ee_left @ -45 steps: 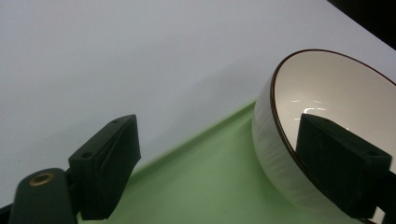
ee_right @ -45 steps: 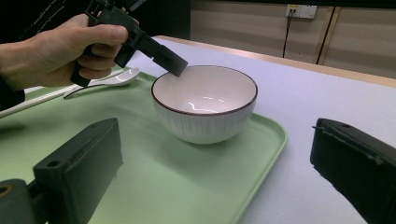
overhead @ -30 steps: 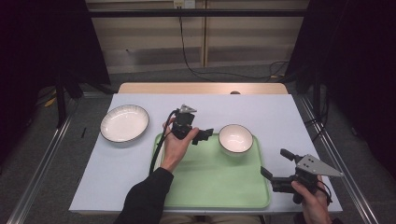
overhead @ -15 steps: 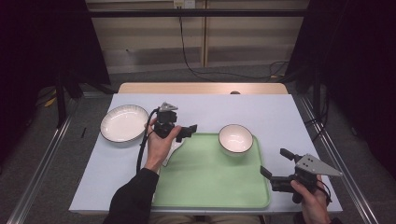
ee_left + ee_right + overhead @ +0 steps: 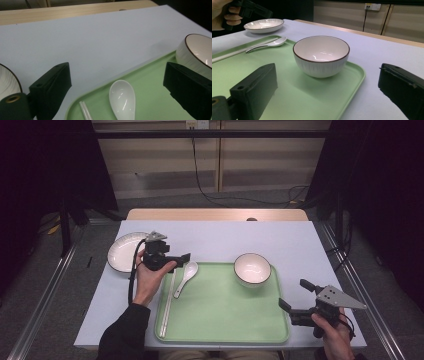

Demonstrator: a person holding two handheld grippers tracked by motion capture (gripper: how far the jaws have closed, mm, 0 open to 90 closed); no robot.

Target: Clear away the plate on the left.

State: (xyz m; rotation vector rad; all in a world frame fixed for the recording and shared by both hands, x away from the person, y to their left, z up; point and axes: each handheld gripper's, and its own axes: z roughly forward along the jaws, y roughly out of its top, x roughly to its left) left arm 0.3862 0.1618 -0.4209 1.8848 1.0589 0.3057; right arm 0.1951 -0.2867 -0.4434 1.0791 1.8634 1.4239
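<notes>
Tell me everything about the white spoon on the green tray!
The spoon is a glossy white soup spoon that looks ceramic, with a deep oval scoop and a short handle. It lies flat, scoop upward and empty, near the far left corner of the green tray. Its scoop end points away from the person and its handle slants back toward them. A pair of white chopsticks lies just beside it, and whether they touch cannot be told. The open left gripper hovers close above it, not holding it.

A white ceramic spoon (image 5: 186, 276) lies bowl-up on the green tray's left part, just below the left gripper's (image 5: 186, 257) spread jaws, beside white chopsticks (image 5: 167, 306).
</notes>
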